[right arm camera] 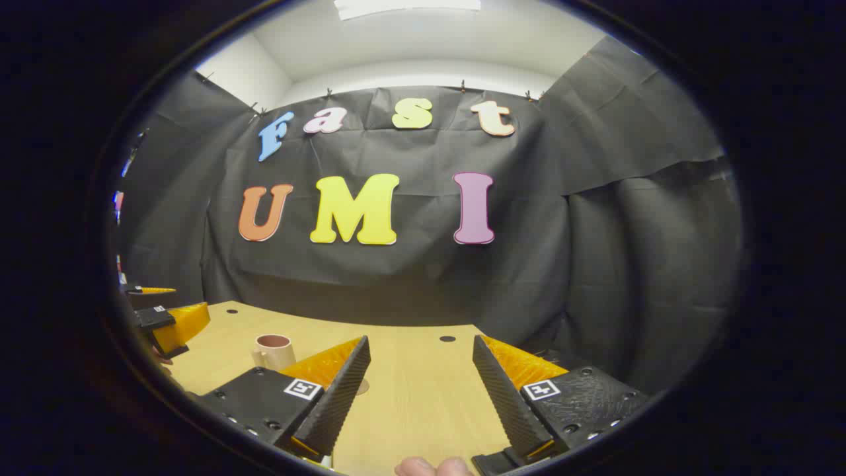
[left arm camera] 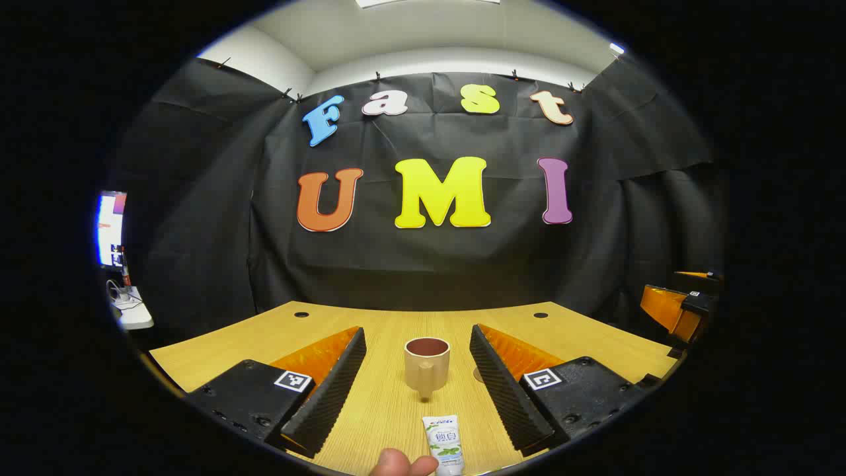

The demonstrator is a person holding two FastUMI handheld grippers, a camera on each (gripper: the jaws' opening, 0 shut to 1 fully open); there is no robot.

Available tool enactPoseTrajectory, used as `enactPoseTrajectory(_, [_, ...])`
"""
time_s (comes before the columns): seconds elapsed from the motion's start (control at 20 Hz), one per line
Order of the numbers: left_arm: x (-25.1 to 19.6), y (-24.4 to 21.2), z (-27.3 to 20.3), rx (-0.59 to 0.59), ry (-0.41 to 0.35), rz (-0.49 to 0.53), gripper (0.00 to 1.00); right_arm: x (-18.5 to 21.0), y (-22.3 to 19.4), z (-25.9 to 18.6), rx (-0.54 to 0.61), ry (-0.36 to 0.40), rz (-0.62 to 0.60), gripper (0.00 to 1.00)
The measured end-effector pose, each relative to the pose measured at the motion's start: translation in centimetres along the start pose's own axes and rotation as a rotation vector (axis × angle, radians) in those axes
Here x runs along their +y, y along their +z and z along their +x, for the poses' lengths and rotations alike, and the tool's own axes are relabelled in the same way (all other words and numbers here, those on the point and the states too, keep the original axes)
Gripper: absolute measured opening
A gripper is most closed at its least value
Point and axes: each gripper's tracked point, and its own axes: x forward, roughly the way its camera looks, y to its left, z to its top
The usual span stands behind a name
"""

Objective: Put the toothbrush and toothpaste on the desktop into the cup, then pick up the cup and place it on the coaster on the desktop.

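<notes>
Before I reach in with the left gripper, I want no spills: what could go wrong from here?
The cup stands upright just beyond the toothpaste, in line with the open left gripper; overshooting the tube could knock the cup over. The tube lies flat on the table, so the fingers may scrape wood or push it instead of gripping. The right gripper hangs open nearby and could get in the way.

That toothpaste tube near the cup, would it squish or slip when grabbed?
The toothpaste tube looks like soft, glossy plastic, so it would probably dent and might slip. Lying flat on the desktop, it seems unlikely to roll.
</notes>
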Motion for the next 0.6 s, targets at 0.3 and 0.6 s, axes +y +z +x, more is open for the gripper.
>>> enactPoseTrajectory(0.3, [-0.1, -0.1, -0.3, 0.009, 0.002, 0.006, 1.00, -0.4, -0.6, 0.0, 0.023, 0.000, 0.026, 0.94])
enactPoseTrajectory(0.6, [-0.3, -0.4, -0.5, 0.023, -0.002, 0.005, 1.00, -1.2, -0.4, 0.0, 0.020, -0.009, 0.035, 0.94])
